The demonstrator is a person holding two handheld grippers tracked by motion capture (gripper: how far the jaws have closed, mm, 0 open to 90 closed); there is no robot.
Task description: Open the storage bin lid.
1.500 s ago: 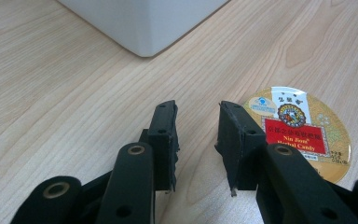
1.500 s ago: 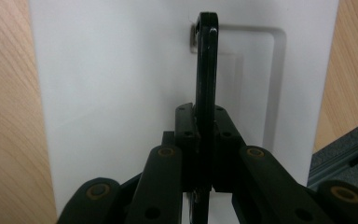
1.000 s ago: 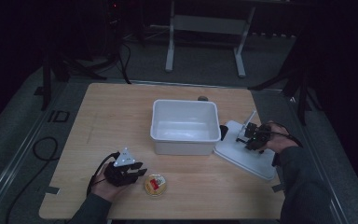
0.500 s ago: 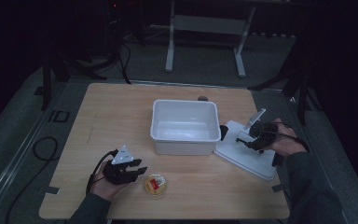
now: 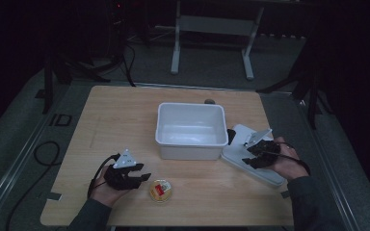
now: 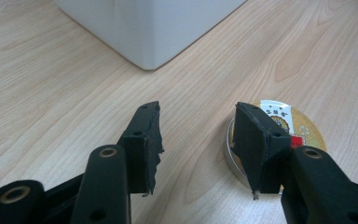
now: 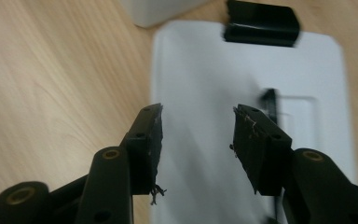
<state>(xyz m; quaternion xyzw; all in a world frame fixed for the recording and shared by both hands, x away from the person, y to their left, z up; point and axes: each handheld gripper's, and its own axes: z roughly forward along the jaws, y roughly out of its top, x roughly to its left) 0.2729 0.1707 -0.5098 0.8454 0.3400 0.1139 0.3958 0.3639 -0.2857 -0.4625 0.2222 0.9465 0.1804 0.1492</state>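
Left gripper [image 5: 134, 177] sits low on the counter [image 5: 125, 115], on the near-left side of the white bin [image 5: 191, 129], its fingers [image 6: 145, 140] spread wide and holding nothing, and the little round tin [image 5: 161, 190] with the gold-and-red label lies just to their right, off line. In the left gripper view the right finger already overlaps the tin's rim, so here's the worry: close now and that finger clips the edge and skids the tin [image 6: 292, 135] across the wood instead of taking it between the two. Over on the bin's right side, the right gripper [image 5: 256, 153] hovers over the flat white lid [image 5: 243, 159] (black clip at its far end), fingers [image 7: 148, 135] likewise apart and empty. That lid [image 7: 205, 84] lies flush on the counter; a pinch straight down would likely slide off it or push it into the bin wall.
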